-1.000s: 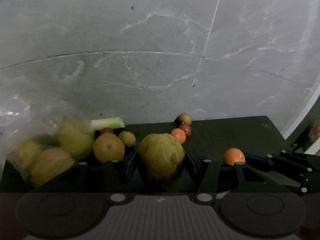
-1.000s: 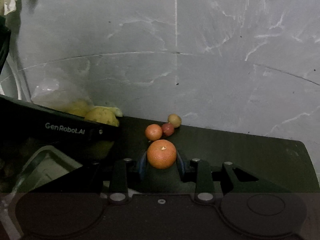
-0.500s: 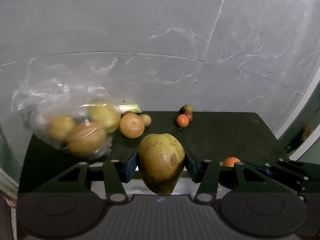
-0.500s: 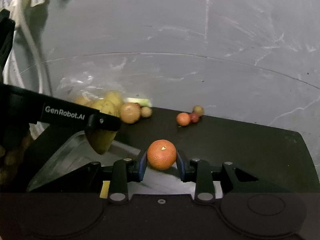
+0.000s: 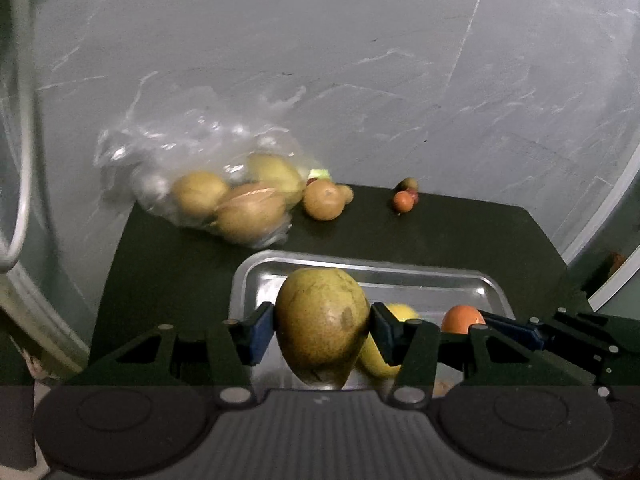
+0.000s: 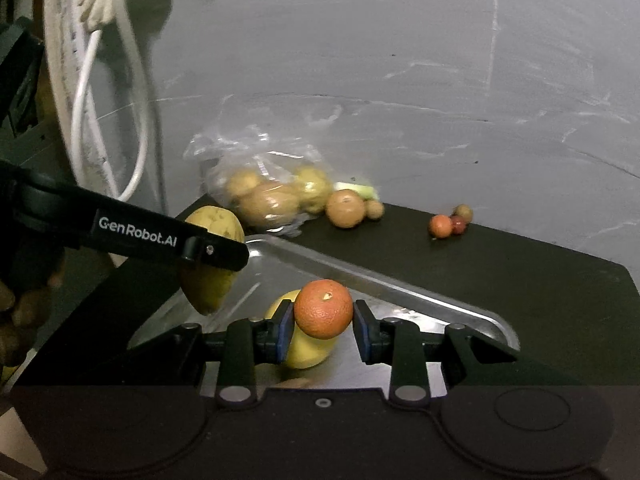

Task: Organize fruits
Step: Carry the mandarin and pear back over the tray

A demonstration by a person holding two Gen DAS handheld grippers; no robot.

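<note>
You held a brown-speckled green-yellow mango (image 5: 322, 322) and a bright orange tangerine (image 6: 323, 314) (blue pads (image 6: 285, 332) on both grippers) over the silver tray (image 6: 400, 280), with its yellow fruit (image 6: 306, 350), on a black table (image 6: 540, 280).

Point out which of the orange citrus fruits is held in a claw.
The tangerine clamped in the right claw, above the metal tray. The larger orange beside the plastic bag and the small one lie loose on the black table.

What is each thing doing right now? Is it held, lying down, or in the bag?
Left gripper: shut on the mango.
Mango: held above the tray.
Right gripper: shut on the orange.
Orange: held above the tray.
Metal tray: lying on the dark table, a yellow fruit inside.
Plastic bag: lying crumpled, fruit inside.
</note>
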